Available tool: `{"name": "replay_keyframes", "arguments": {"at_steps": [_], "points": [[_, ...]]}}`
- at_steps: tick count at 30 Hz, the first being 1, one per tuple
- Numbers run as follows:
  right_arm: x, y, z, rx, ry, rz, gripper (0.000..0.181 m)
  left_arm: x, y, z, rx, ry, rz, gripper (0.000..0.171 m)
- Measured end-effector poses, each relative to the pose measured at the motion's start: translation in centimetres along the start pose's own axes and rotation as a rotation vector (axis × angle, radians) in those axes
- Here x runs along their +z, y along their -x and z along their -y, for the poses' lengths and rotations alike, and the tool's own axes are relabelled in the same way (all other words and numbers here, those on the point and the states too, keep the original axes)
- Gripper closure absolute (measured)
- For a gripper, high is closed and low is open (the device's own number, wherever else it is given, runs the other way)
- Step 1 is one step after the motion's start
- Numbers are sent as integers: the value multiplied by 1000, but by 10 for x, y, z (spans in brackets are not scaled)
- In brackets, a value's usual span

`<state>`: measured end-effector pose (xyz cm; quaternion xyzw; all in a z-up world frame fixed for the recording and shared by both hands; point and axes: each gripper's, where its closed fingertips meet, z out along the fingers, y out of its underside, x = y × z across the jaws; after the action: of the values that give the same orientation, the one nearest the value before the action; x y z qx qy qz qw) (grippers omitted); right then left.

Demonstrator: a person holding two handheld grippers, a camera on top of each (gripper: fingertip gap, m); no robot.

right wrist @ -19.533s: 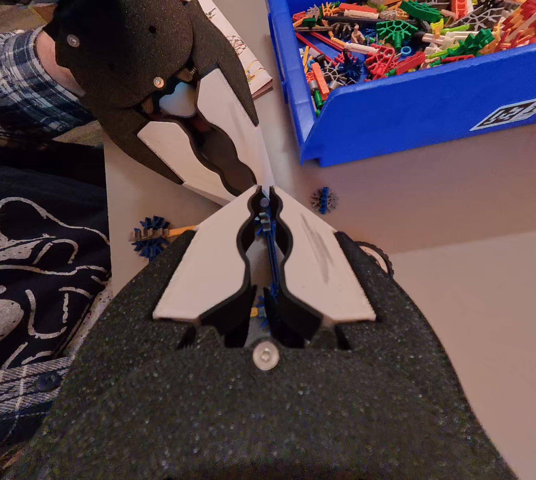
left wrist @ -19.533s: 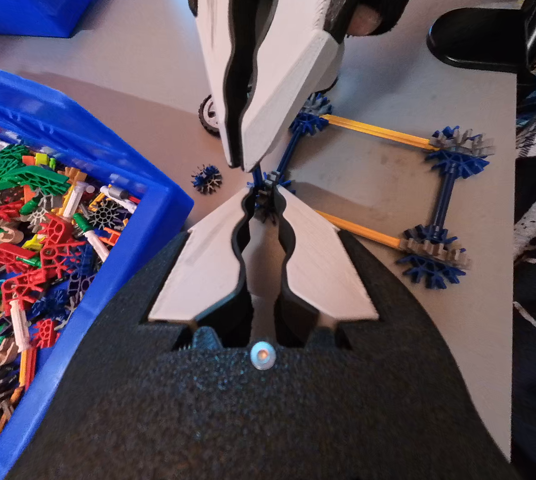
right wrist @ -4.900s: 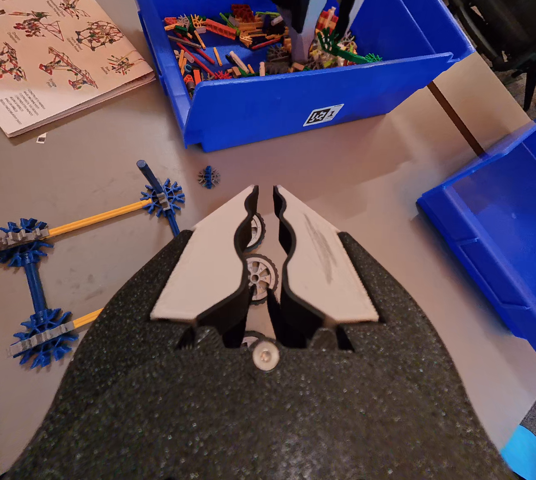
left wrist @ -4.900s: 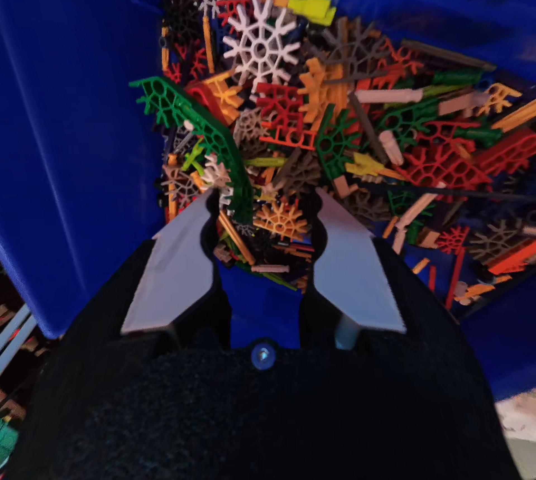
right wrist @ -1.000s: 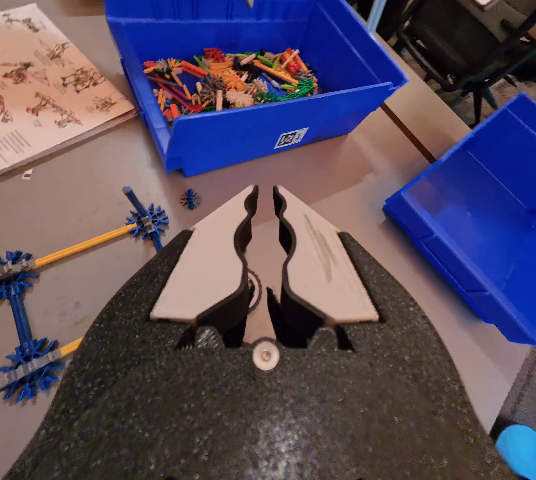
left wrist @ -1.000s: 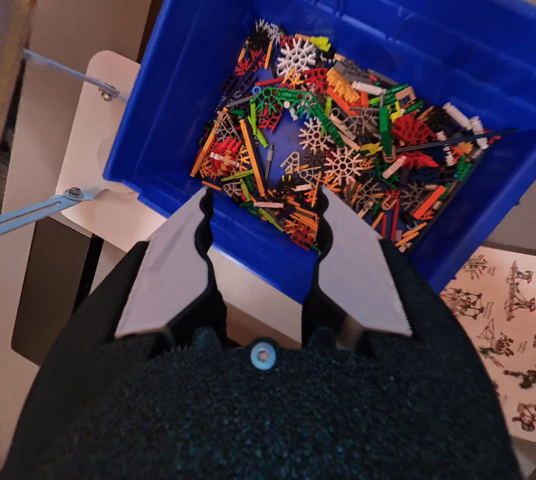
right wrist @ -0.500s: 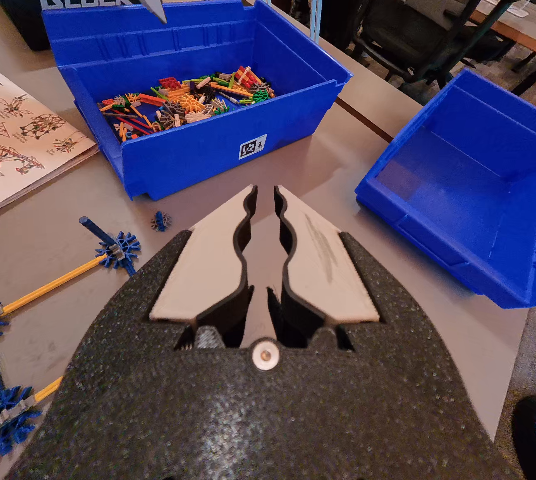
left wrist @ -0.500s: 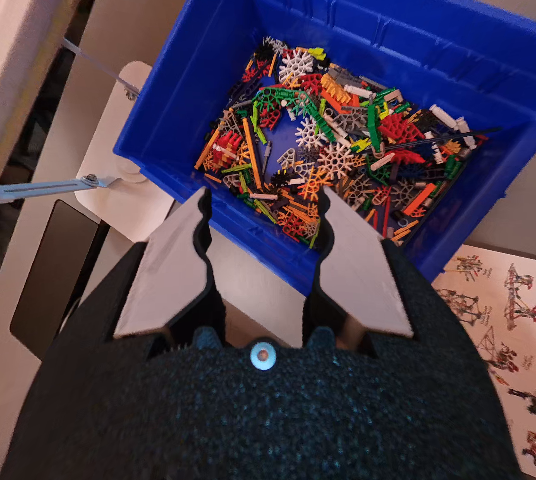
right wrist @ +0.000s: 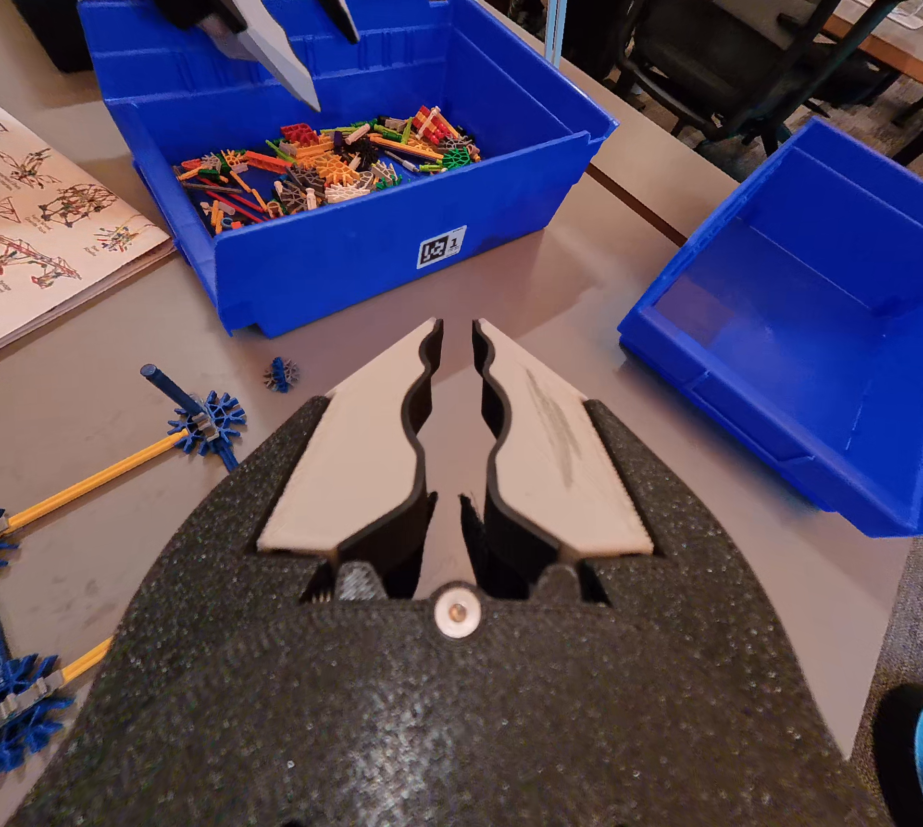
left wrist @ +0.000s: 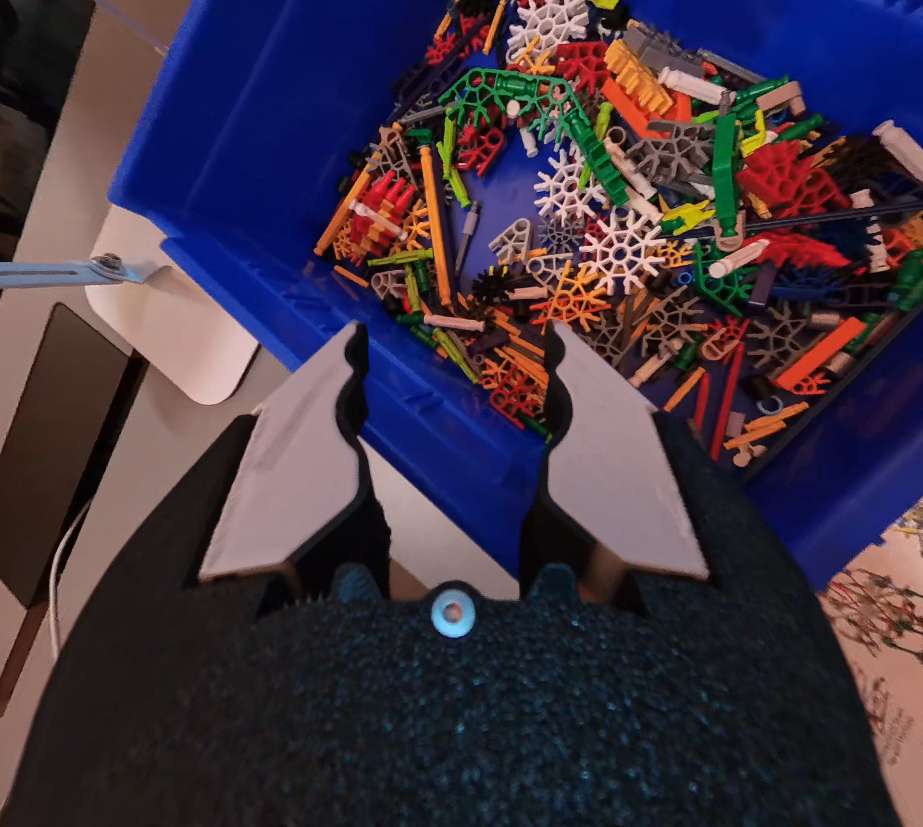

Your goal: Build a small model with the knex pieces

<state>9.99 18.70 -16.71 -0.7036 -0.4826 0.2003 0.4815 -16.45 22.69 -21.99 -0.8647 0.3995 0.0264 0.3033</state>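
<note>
Left gripper [left wrist: 454,338] gapes empty above parts bin [left wrist: 239,113] (far corner cropped); right gripper [right wrist: 457,328] barely parted.

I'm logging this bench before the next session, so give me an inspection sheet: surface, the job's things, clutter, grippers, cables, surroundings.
Surface: grey table, bare between the bins.
Job's things: blue bin holding mixed coloured construction pieces; partly built frame of yellow rods and blue connectors on the table.
Clutter: loose small blue connector; instruction booklet beside the bin; second blue bin, nothing seen inside.
Grippers: left gripper open, above the bin, holding nothing; right gripper slightly open, empty, over bare table.
Cables: white cable past the table edge.
Surroundings: chairs and another desk behind.
</note>
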Motion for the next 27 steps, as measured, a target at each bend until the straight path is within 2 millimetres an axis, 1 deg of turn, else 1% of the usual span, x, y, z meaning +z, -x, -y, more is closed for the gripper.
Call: {"name": "replay_keyframes", "arguments": {"at_steps": [2,6,8,12,14,18,24,27], "points": [[1,1,-1,-2,3,2,170,0,-1,1,14,-9,12,102],[4,2,-4,-5,17,6,170,-7,7,8,20,-47,44,103],[6,2,-6,-9,25,8,170,-12,9,15,38,-72,44,103],[11,3,-12,-14,44,14,170,-17,6,29,99,-98,20,103],[14,3,-16,-17,59,15,170,-19,-4,38,143,-116,-18,103],[19,3,-23,-19,82,19,170,-15,-33,52,241,-110,-91,103],[23,4,-27,-22,97,25,170,3,-73,64,316,-71,-178,98],[24,5,-27,-20,98,31,170,14,-97,67,297,-64,-265,88]]}}
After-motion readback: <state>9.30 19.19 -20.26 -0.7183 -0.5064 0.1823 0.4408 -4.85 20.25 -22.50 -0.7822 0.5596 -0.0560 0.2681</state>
